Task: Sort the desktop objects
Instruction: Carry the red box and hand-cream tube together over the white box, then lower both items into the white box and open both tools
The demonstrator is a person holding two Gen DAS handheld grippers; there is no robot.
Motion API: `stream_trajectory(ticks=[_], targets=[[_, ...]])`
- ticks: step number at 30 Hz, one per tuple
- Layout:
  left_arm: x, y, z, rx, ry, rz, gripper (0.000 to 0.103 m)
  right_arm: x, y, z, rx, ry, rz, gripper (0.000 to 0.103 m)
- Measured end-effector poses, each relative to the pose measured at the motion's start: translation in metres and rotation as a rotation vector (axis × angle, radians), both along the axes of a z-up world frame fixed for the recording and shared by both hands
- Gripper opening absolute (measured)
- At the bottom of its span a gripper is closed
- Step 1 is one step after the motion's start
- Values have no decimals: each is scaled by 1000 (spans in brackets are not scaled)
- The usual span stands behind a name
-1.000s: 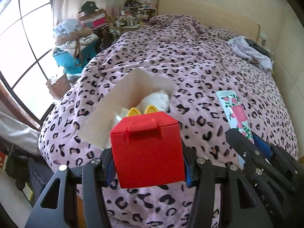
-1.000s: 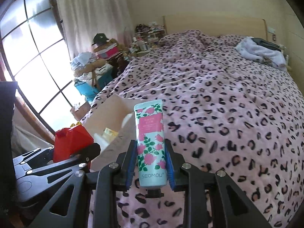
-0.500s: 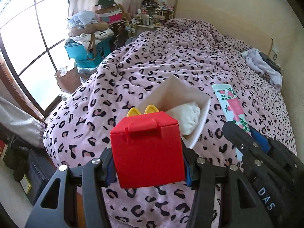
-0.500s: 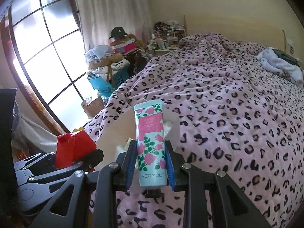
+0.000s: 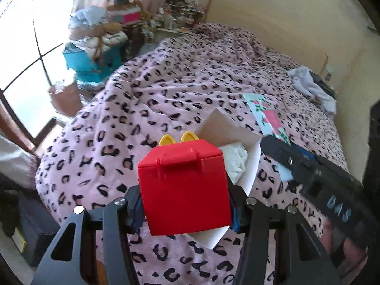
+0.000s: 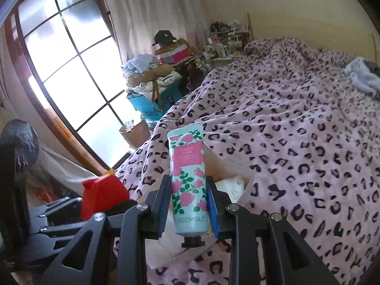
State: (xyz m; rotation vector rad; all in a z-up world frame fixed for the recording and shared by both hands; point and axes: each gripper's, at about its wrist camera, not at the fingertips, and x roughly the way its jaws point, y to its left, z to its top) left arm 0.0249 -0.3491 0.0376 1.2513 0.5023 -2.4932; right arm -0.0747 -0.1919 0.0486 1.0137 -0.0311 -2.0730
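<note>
Clamping a red toy box [image 5: 184,190] with yellow arches on top, the left gripper [image 5: 185,210] has its blue pads pressed to both sides of it. Beside it, the right gripper [image 6: 187,210] holds a floral hand-cream tube [image 6: 188,182] upright, cap down, squeezed between its pads. Both hang above an open cardboard box [image 5: 234,133] that sits on the pink leopard-print bedspread [image 6: 296,130], something white and soft [image 5: 235,163] lying inside. Past the bed's left edge stand a piled-up blue bin [image 6: 147,104] and a tall window [image 6: 61,66]
</note>
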Motion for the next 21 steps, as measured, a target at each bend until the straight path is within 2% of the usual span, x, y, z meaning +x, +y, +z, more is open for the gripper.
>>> stream_trajectory(ticks=[10,21], targets=[[-18,10,-30,37,-50,-46,54,-14,-15,-38,-2,-131,53,29],[-36,13,-63,45,-109,-63,54,-18,-39,-71,92,-153,79,29]])
